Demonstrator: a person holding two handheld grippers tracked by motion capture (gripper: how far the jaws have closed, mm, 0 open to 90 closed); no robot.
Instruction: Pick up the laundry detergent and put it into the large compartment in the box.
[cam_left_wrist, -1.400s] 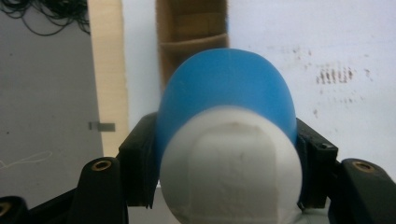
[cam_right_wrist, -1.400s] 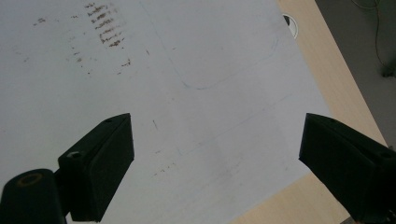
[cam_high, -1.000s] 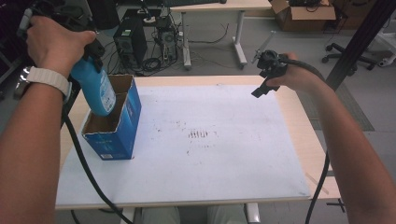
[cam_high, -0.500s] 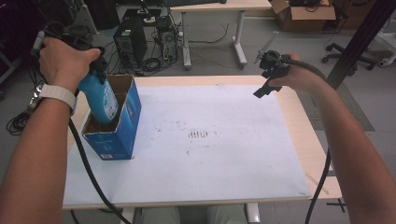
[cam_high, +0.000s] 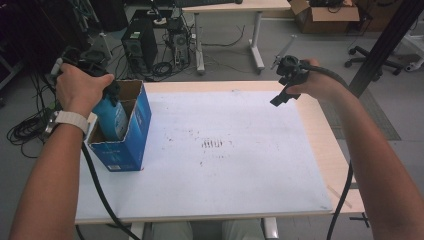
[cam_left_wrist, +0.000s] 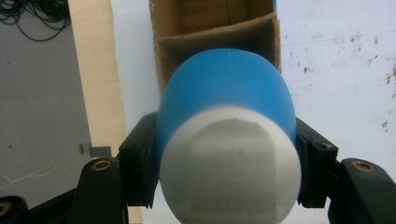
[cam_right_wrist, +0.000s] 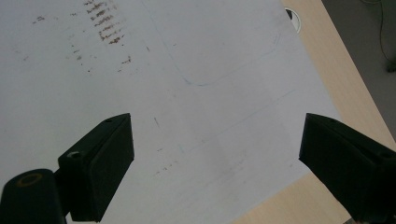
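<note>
One blue bottle (cam_high: 114, 117) with a white cap sits partly inside the open cardboard box (cam_high: 135, 131) at left of frame, clamped by the left tool (cam_left_wrist: 229, 172). Right tool (cam_right_wrist: 215, 168), upper right, gapes over the smudged white counter (cam_high: 225, 170).

Matt plastic, cardboard, scuffed white sheet over pale wood.
Bottle (cam_left_wrist: 227, 100) looks like smooth matt blue plastic with a white, faintly grainy cap end (cam_left_wrist: 232, 165); box (cam_high: 131, 131) is printed blue cardboard outside, raw brown corrugated inside with a paper-like divider. Table (cam_high: 330, 150) shows pale wood-grain laminate at the edges, covered by a white matt sheet (cam_right_wrist: 196, 70), smooth but marked with brown specks and smears. Left gripper (cam_left_wrist: 227, 172) and right gripper (cam_right_wrist: 215, 163) pads look like dull black plastic or rubber, with brass-coloured metal inserts. Wristband (cam_high: 70, 119) white, matt.
</note>
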